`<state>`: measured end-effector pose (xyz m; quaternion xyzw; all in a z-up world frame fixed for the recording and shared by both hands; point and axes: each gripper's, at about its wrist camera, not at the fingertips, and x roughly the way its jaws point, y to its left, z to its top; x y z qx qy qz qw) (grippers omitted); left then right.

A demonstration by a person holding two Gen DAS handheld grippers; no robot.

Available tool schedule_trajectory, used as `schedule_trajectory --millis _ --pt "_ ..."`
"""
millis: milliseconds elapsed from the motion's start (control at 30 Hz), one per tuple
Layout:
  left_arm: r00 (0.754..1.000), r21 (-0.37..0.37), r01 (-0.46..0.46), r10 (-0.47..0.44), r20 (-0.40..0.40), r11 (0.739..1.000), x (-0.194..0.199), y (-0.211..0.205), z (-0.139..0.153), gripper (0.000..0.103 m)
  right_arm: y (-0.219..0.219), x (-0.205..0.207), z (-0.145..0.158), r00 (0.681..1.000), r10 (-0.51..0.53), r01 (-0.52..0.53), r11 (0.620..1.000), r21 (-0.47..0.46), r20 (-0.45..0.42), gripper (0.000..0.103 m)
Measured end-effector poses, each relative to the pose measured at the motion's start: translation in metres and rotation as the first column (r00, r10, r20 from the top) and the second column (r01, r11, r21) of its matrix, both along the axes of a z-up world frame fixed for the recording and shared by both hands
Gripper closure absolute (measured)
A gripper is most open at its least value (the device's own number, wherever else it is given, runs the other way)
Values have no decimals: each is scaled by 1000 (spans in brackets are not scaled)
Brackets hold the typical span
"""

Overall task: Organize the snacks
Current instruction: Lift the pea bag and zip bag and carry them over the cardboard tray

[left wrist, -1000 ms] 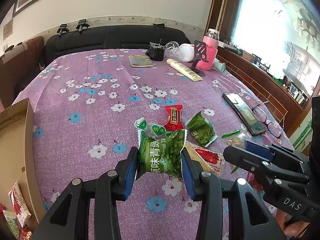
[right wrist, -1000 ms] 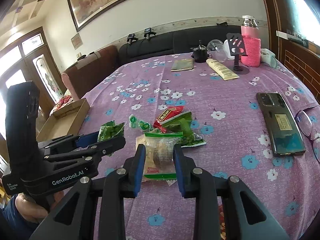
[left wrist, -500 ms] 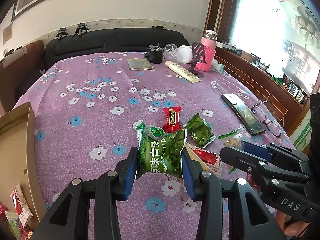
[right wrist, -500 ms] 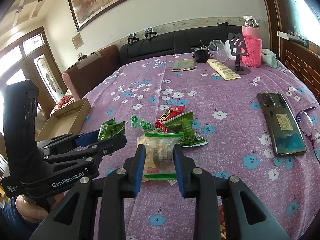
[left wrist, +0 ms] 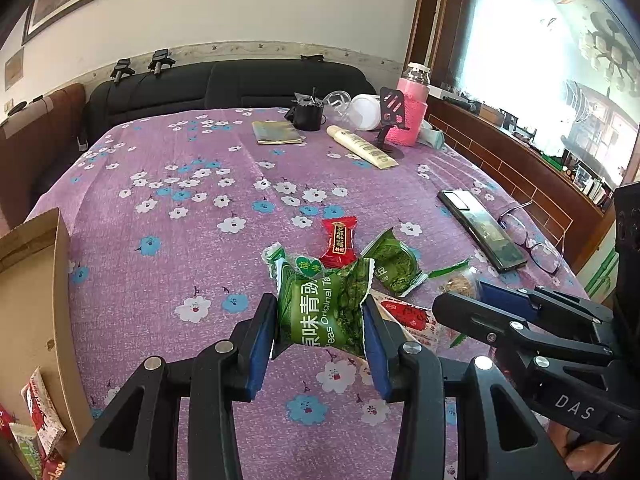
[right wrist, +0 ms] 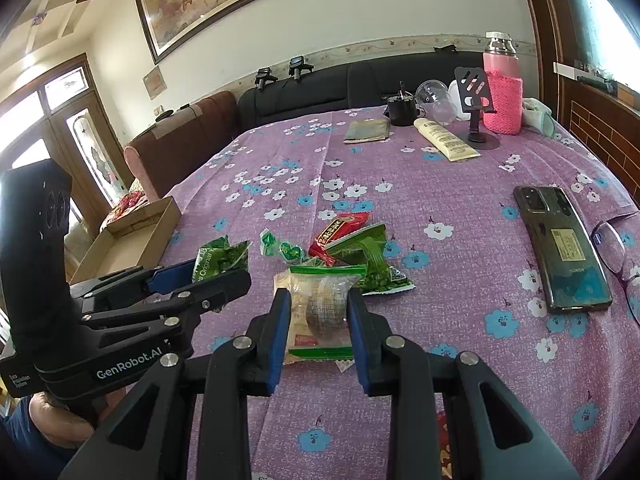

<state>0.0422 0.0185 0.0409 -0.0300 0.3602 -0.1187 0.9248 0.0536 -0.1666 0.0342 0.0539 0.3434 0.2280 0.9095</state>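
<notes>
My left gripper (left wrist: 320, 312) is shut on a green pea snack packet (left wrist: 324, 308) and holds it above the purple flowered tablecloth (left wrist: 200, 216). My right gripper (right wrist: 318, 300) is shut on a clear packet with a round brown cake (right wrist: 320, 308). On the cloth lie a red candy packet (left wrist: 339, 242), a second green packet (left wrist: 394, 262) and a small green-white candy (left wrist: 276, 256). The left gripper with its green packet also shows in the right wrist view (right wrist: 218, 258). An open cardboard box (left wrist: 28, 300) with several snack packets stands at the left edge.
A black phone (left wrist: 482, 230) and glasses (left wrist: 534, 240) lie at the right. At the far end stand a pink bottle (left wrist: 412, 112), a phone stand (left wrist: 390, 120), a cream tube (left wrist: 362, 152), a black cup (left wrist: 308, 114) and a booklet (left wrist: 278, 132). A black sofa (left wrist: 224, 84) is behind.
Both grippers have risen slightly with their packets still held. Nothing was let go or taken.
</notes>
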Motion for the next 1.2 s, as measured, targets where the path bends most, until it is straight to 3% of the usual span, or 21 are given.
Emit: schedule_trajectory --millis 733,1200 --pt "999 -42 -12 14 41 999 -42 12 25 60 -6 -1 0 1000 -27 27 1000 11 3 76" --pt "994 -85 -85 90 66 993 -69 57 37 60 21 -20 13 998 59 -58 997 49 -18 76"
